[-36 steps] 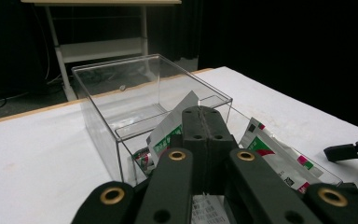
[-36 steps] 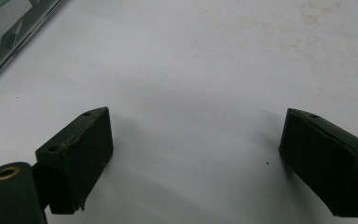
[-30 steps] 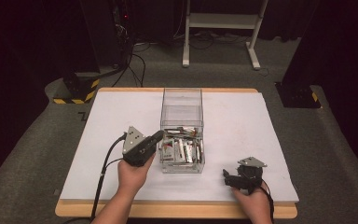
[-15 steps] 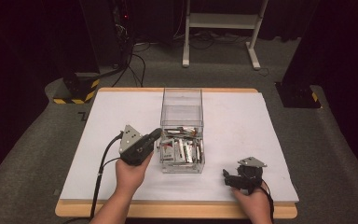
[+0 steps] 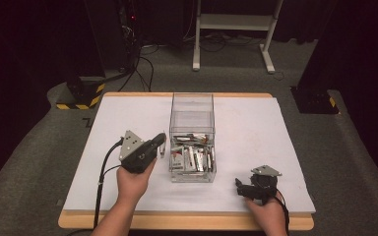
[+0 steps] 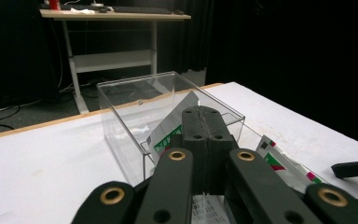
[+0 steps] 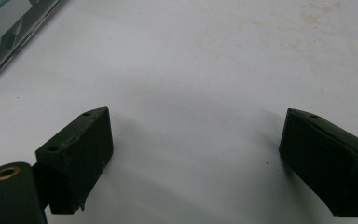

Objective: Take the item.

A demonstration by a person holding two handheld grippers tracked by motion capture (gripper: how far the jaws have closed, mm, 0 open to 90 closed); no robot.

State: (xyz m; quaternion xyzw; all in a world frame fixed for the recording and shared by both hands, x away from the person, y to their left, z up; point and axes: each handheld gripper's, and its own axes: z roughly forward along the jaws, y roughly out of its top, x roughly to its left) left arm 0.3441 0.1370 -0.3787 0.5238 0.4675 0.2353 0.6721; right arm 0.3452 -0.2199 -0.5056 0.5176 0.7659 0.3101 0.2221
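Observation:
A clear plastic box (image 5: 192, 123) stands mid-table, with several white sachets (image 5: 193, 158) with green and red print heaped in its near end. Just left of the box, my left gripper (image 5: 162, 140) is shut on one sachet (image 5: 163, 151), which hangs under its tips. In the left gripper view the closed jaws (image 6: 205, 114) pinch that sachet (image 6: 167, 134) in front of the box (image 6: 168, 93). My right gripper (image 5: 242, 189) rests open on the white mat near the front right; its jaws (image 7: 196, 158) stand wide apart over bare mat.
The white mat (image 5: 128, 113) covers a wood-edged table (image 5: 187, 223). Behind the table are a white desk frame (image 5: 234, 22), cables, and a yellow-black striped base (image 5: 81, 93). A corner of the box (image 7: 9, 28) shows at the top left of the right gripper view.
My left gripper has drawn back leftward from the box's near edge, carrying the sachet. The right gripper has stayed still.

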